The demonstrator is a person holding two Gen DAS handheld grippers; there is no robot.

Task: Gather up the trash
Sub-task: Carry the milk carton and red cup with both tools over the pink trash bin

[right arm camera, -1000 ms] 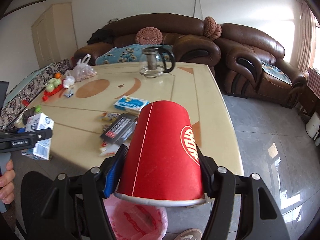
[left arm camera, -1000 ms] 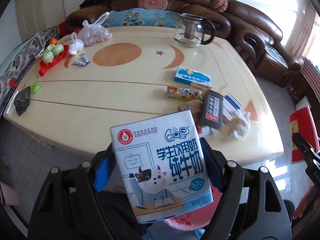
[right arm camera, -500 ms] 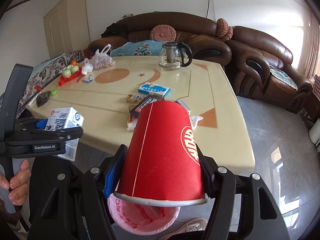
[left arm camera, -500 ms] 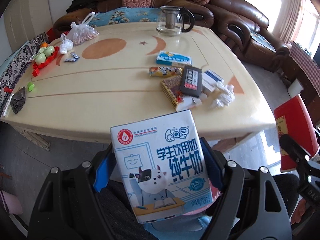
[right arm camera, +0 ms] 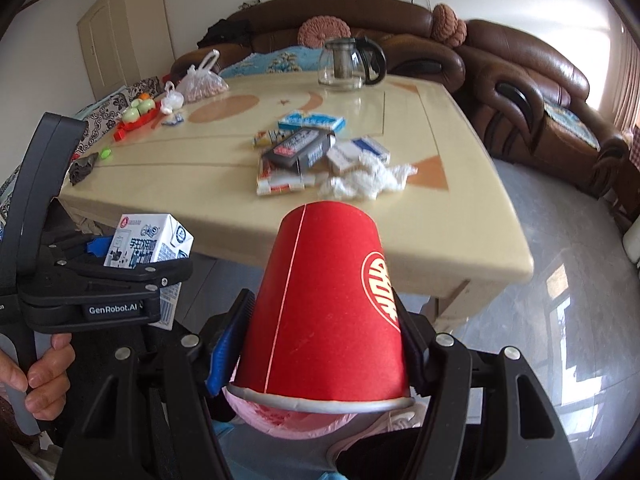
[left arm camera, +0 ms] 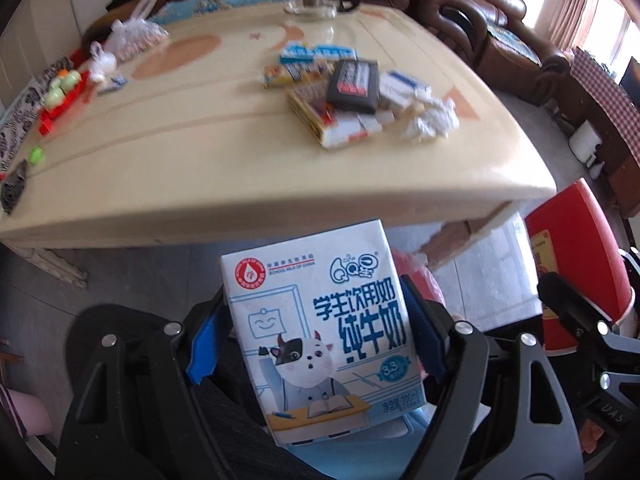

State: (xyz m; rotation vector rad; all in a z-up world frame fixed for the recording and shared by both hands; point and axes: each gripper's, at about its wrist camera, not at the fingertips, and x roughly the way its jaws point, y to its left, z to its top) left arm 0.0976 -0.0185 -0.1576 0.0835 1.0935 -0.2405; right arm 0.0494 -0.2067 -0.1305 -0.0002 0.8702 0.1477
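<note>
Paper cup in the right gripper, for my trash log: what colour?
Red, with a white emblem; the paper cup shows best in the right wrist view.

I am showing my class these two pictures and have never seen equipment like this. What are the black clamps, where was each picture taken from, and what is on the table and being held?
No robot here: a person holds two hand-held clamps, each with its own camera looking along its fingers. In the left camera's picture, the left tool grips a milk carton. In the right camera's, the right tool grips a red paper cup upside down above a pink bag. On the table lie flattened boxes, crumpled tissue and a glass teapot.
</note>
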